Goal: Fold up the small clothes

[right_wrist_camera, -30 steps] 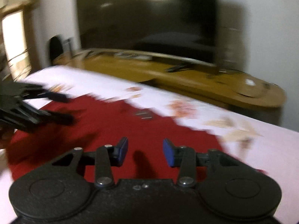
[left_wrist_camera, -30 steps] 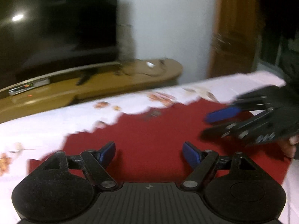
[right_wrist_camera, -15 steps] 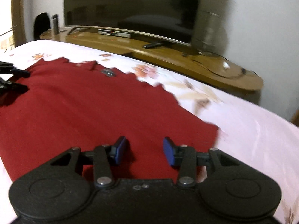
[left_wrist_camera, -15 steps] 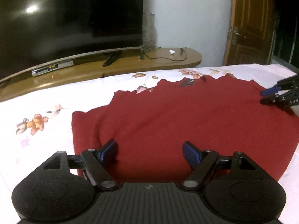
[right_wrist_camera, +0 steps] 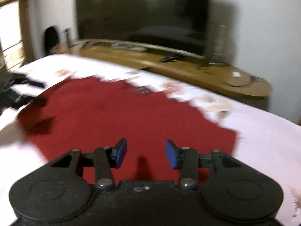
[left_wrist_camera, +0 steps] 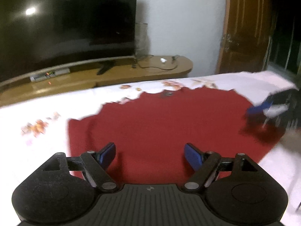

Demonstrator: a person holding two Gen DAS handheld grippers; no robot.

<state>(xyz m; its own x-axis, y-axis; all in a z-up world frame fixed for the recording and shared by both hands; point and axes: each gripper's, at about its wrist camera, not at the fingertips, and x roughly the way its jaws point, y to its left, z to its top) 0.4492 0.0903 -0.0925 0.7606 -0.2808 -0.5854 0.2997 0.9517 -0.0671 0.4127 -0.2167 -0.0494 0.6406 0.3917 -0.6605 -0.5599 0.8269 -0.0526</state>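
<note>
A red garment [left_wrist_camera: 169, 128] lies spread flat on a bed covered by a white floral sheet [left_wrist_camera: 47, 113], its far edge close to the sheet's far edge, where a dark label [left_wrist_camera: 166, 94] shows at the neckline. Both views are blurred. The left gripper [left_wrist_camera: 150, 153] hangs over the garment's near edge toward its left corner, its blue pads [left_wrist_camera: 108, 153] set wide apart with only red cloth showing beyond the gap; nothing is held. The right gripper [right_wrist_camera: 146, 153] hangs over the near edge toward the garment's right corner, its blue pads [right_wrist_camera: 171, 154] at a middling gap, also gripping nothing, with its shadow falling on the cloth just below. In the left view, the right gripper appears as a dark blur at the garment's right side; the right view shows the left one at the left side. Beyond the bed's far edge stands a wooden TV stand [left_wrist_camera: 116, 75] carrying a large dark television [left_wrist_camera: 65, 24]; a wooden door [left_wrist_camera: 246, 30] stands to the right.
</note>
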